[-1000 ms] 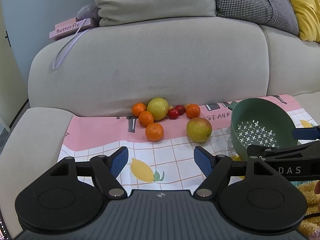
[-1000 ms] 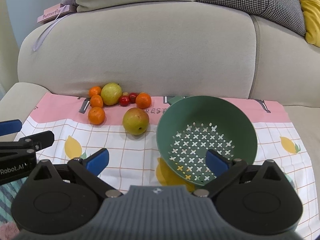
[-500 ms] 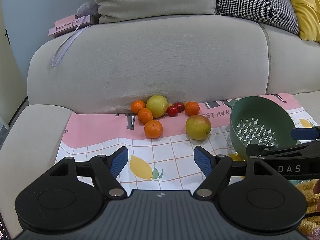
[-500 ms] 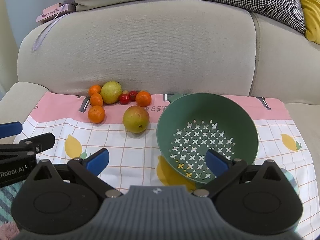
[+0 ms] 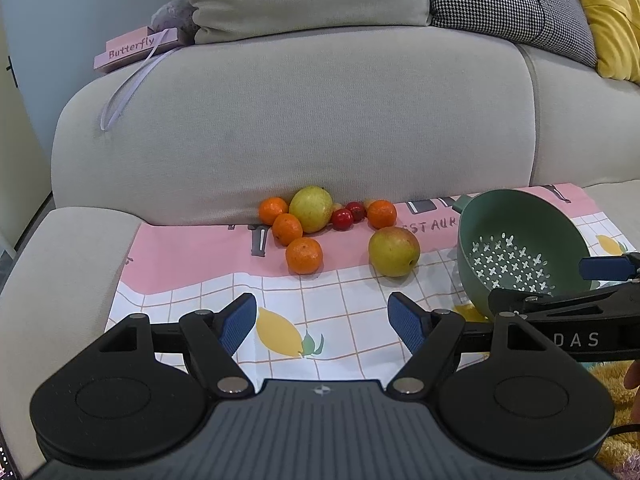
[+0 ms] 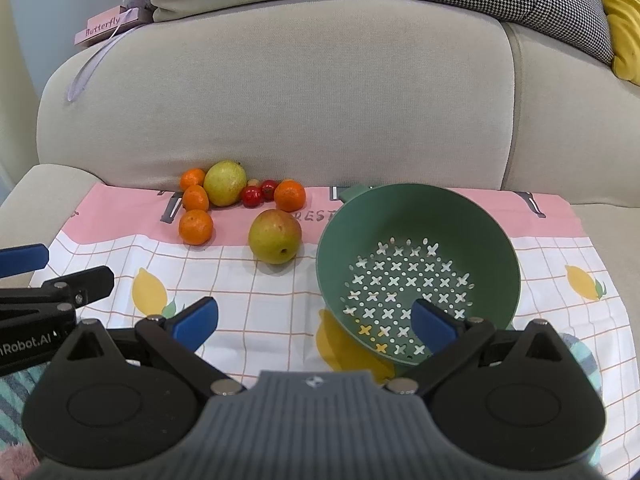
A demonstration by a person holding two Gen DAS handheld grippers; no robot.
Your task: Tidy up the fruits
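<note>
Fruit lies on a pink and checked cloth (image 5: 192, 256) at the foot of the sofa back: several oranges (image 5: 303, 255) (image 6: 195, 227), a yellow-green guava (image 5: 311, 209) (image 6: 224, 183), two small red fruits (image 5: 342, 219) (image 6: 252, 196), and a green-red mango (image 5: 394, 251) (image 6: 275, 236) lying apart in front. A green colander (image 5: 516, 240) (image 6: 416, 240) rests tilted to their right, with nothing in it. My left gripper (image 5: 322, 320) hovers open over the cloth, short of the fruit. My right gripper (image 6: 314, 320) is open too, its right finger in front of the colander's near rim.
A beige sofa backrest (image 5: 320, 120) rises right behind the fruit, with cushions on top. A pink box lettered "Butterfly" (image 5: 134, 50) with a ribbon sits on the back's left end. The sofa arm (image 5: 52, 280) borders the cloth on the left. A yellow fluffy item (image 5: 616, 392) lies low right.
The views shifted a touch between frames, the fruit and colander sitting slightly higher now. Both grippers stay open and nothing was picked up.
</note>
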